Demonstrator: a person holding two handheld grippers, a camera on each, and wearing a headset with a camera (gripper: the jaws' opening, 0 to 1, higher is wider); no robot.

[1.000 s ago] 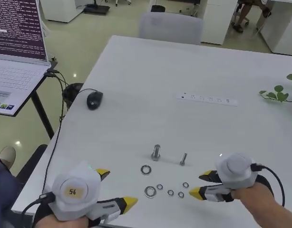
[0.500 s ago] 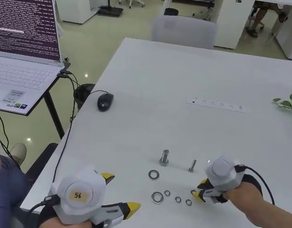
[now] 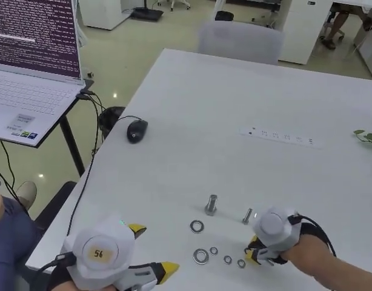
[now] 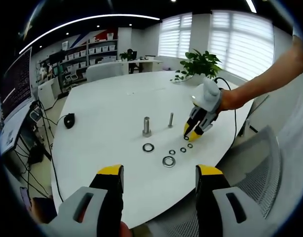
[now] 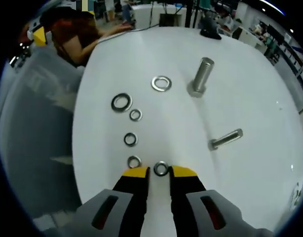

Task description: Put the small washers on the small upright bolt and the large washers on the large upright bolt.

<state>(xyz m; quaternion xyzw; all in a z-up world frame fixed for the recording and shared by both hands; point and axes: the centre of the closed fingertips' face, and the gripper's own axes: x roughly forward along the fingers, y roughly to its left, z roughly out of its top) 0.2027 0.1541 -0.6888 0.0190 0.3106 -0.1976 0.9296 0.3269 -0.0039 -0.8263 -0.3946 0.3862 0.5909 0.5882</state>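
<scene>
The large upright bolt (image 3: 211, 205) and the small upright bolt (image 3: 248, 216) stand near the table's front edge. Two large washers (image 3: 197, 227) (image 3: 201, 256) lie in front of them, beside a row of small washers (image 3: 228, 259). My right gripper (image 3: 254, 251) is down on the table at the right end of that row. In the right gripper view its jaws (image 5: 160, 173) are narrowed around a flat small washer (image 5: 161, 169), with slight gaps either side. My left gripper (image 3: 152, 248) hovers wide open (image 4: 160, 170) at the front left, holding nothing.
A black mouse (image 3: 137, 130) with its cable lies at the table's left edge. A white power strip (image 3: 282, 136) lies farther back. A laptop (image 3: 28, 103) stands on a side stand to the left, and a grey chair (image 3: 240, 39) at the far end.
My right gripper has come down and left onto the row of small washers, and its jaws have narrowed from wide open. The left gripper has stayed put. The head camera has shifted.
</scene>
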